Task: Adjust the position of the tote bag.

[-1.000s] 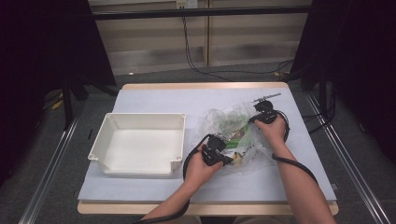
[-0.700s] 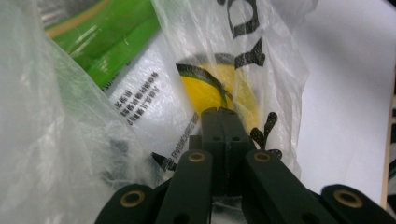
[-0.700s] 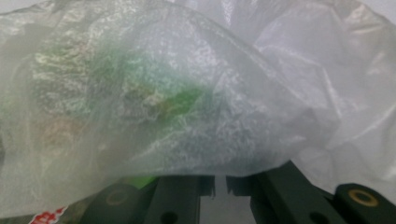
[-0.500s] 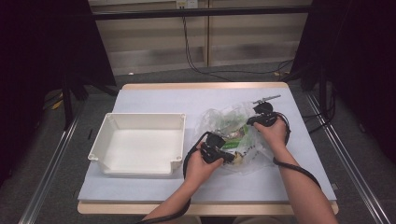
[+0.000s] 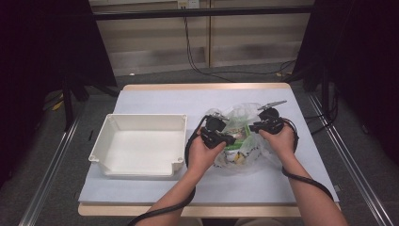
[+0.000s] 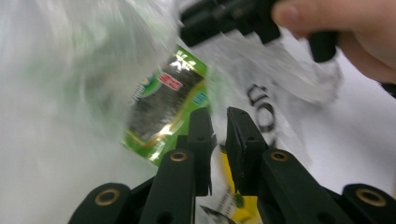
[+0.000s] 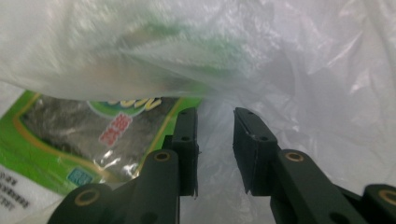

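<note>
A clear plastic bag (image 5: pixel 241 113) with black print lies right of the table's middle, with a green snack packet (image 5: pixel 240 132) showing in its mouth. My left gripper (image 5: pixel 230 140) holds the bag's left side and my right gripper (image 5: pixel 254 127) its right side. In the left gripper view the jaws (image 6: pixel 218 116) stand almost together on the bag film (image 6: pixel 280 70), beside the packet (image 6: pixel 159 112). The right gripper (image 6: pixel 224 18) is seen above them, held by a hand. In the right gripper view the jaws (image 7: pixel 215 114) pinch bag film (image 7: pixel 303 56) just right of the packet (image 7: pixel 84 130).
An empty white bin (image 5: pixel 146 116) stands on the left of the white table (image 5: pixel 164 99). Something yellow (image 5: pixel 239 159) lies lower in the bag. Cables trail from both grippers along the forearms. Dark floor and metal rails flank the table.
Both hands have shifted slightly on the bag. The left gripper has moved a little toward the packet, and the bag's mouth looks a bit wider.
</note>
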A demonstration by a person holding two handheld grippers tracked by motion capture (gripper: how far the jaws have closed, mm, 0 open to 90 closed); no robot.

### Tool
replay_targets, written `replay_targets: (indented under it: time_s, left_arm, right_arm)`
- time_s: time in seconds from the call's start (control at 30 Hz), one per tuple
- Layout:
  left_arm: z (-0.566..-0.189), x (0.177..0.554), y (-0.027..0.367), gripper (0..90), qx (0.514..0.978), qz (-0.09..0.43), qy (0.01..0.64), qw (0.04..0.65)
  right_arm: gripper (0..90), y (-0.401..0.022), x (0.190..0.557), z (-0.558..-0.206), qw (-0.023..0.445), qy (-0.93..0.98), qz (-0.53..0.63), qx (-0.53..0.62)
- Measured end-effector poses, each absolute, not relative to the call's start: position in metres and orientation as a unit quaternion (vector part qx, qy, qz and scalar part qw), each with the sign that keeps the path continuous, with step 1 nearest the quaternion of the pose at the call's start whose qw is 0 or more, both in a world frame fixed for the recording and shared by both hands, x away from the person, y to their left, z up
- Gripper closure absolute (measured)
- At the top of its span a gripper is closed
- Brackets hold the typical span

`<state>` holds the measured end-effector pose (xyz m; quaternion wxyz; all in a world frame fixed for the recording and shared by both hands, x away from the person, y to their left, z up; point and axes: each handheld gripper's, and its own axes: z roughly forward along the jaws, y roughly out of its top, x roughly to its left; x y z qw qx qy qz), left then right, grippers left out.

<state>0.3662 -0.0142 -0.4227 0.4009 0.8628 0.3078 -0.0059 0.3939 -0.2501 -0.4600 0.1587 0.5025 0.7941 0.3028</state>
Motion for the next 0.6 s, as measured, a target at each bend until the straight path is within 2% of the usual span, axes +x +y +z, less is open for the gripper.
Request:
replay_targets:
  time_s: [0.6]
  left_arm:
    - [-0.432,0.378,-0.019,77.7,0.868,0.012,0.326,0.376]
  right_arm:
    - [71.8,-0.256,0.341,-0.475,0.155,0.821,0.310,0.454]
